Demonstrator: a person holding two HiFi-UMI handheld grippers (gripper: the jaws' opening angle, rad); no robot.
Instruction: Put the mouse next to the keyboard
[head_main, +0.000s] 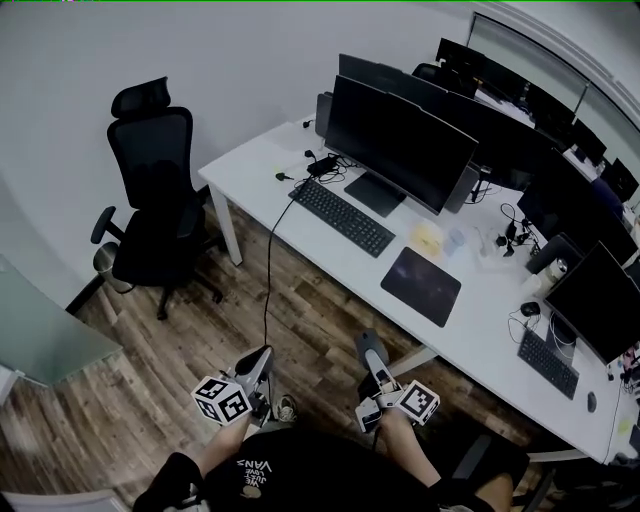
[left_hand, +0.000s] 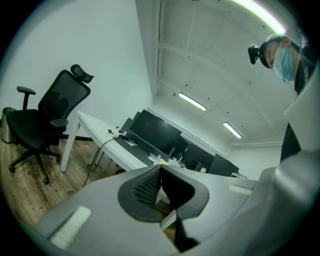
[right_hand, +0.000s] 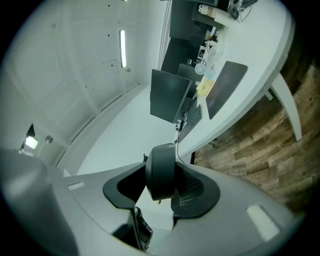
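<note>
White walls and a wood-plank floor surround a long white counter (head_main: 250, 170) lined with dark monitors. The person stands well back from it. The right hand-held gripper (right_hand: 161, 176) is clamped on the mouse (right_hand: 161, 165), a dark rounded body held on edge between the pads, out over the floor and far from the keyboard (head_main: 342, 216). The left hand-held gripper (left_hand: 159, 170) has its jaws closed together on nothing.

The narrow, edge-on hold looks to me like the main risk. A smooth, curved shell could slip or twist out on the way in, and it would drop onto bare floor. A black cable (head_main: 268, 265) hangs off the counter's front edge near the keyboard and could snag a jaw. The mouse pad (head_main: 421, 285) lies well apart from the keyboard, so setting the mouse there might miss the goal.

White print on the person's dark shirt (head_main: 255, 466) seems to read "VANS". The smaller lines are too small to read.
</note>
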